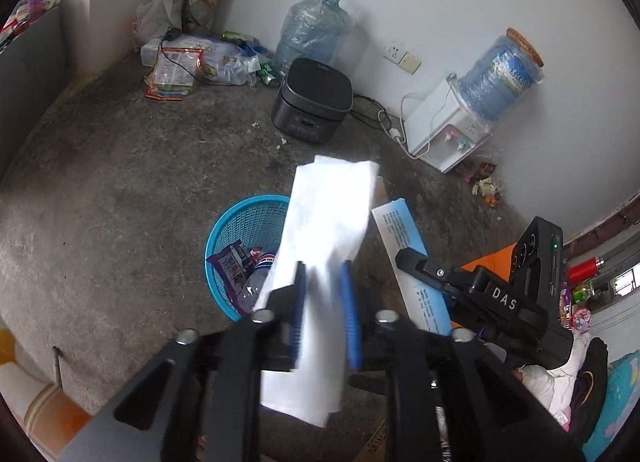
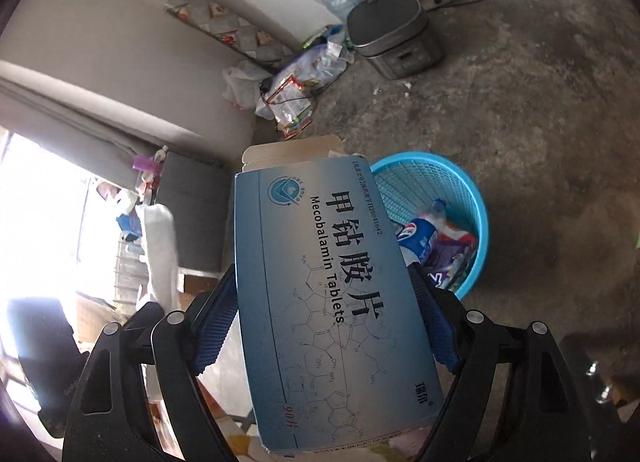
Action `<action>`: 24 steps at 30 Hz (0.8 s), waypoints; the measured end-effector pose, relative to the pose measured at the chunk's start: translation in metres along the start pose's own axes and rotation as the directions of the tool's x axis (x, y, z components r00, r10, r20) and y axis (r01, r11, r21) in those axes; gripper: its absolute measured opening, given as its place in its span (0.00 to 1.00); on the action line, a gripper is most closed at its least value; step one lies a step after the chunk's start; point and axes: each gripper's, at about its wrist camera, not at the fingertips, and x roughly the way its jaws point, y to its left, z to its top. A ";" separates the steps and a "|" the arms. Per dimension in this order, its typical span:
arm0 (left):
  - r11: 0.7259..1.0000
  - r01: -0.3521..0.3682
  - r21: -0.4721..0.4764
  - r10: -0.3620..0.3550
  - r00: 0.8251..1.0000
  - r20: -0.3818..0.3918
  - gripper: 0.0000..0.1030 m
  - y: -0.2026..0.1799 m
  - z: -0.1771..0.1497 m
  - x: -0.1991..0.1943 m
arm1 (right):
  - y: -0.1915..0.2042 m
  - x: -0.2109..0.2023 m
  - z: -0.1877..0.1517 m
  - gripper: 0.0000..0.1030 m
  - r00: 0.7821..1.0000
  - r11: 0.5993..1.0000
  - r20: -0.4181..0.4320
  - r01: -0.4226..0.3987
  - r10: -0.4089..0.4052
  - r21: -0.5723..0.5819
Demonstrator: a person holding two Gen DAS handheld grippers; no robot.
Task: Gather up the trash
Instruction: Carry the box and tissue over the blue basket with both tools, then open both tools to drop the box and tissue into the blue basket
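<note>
Left gripper [image 1: 325, 286] spread around white paper [image 1: 324, 229]; right gripper [image 2: 326, 314] wide, blue medicine box [image 2: 332, 294] between its pads.

The blue medicine box [image 2: 328, 302] at the centre of the right wrist view carries large Chinese characters "甲钴胺片", with "Mecobalamin Tablets" printed beside them, and a red "90" near its lower end. In the left wrist view, white letters "DAS" stand on the right claw [image 1: 504, 294] at the lower right of the frame. The small print on the box's side there is unreadable.
</note>
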 end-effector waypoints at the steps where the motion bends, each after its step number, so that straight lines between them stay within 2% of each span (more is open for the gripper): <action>1: 1.000 -0.017 -0.005 0.017 1.000 -0.012 0.48 0.003 0.003 0.015 | -0.011 0.007 0.005 0.83 0.999 0.999 0.001 0.037 -0.037 0.030; 3: 0.998 -0.061 -0.020 0.061 0.998 -0.024 0.49 0.009 0.005 0.034 | -0.027 0.022 0.008 0.83 0.996 0.993 -0.027 0.090 -0.089 0.076; 5: 0.997 -0.058 -0.050 0.056 0.998 -0.030 0.49 0.018 -0.001 0.040 | -0.038 0.027 0.002 0.83 0.994 0.991 -0.044 0.100 -0.096 0.094; 12: 0.998 -0.047 -0.046 0.048 0.999 0.020 0.49 0.023 -0.013 0.014 | -0.035 0.020 -0.018 0.82 0.992 0.992 -0.031 0.120 -0.118 0.049; 16: 0.999 -0.037 -0.032 0.040 0.995 0.094 0.50 0.023 -0.017 -0.024 | -0.004 0.006 -0.022 0.82 0.990 0.989 0.032 0.137 -0.135 -0.057; 18: 0.999 -0.039 -0.017 0.041 0.988 0.146 0.54 0.024 -0.022 -0.050 | 0.019 -0.008 -0.029 0.82 0.987 0.980 0.087 0.143 -0.132 -0.136; 21: 0.999 -0.049 0.016 0.044 0.971 0.235 0.60 0.026 -0.038 -0.097 | 0.057 -0.033 -0.045 0.82 0.977 0.955 0.184 0.155 -0.110 -0.253; 24: 0.995 -0.096 0.030 0.081 0.943 0.322 0.67 0.030 -0.058 -0.146 | 0.093 -0.055 -0.066 0.86 0.964 0.918 0.258 0.153 -0.058 -0.365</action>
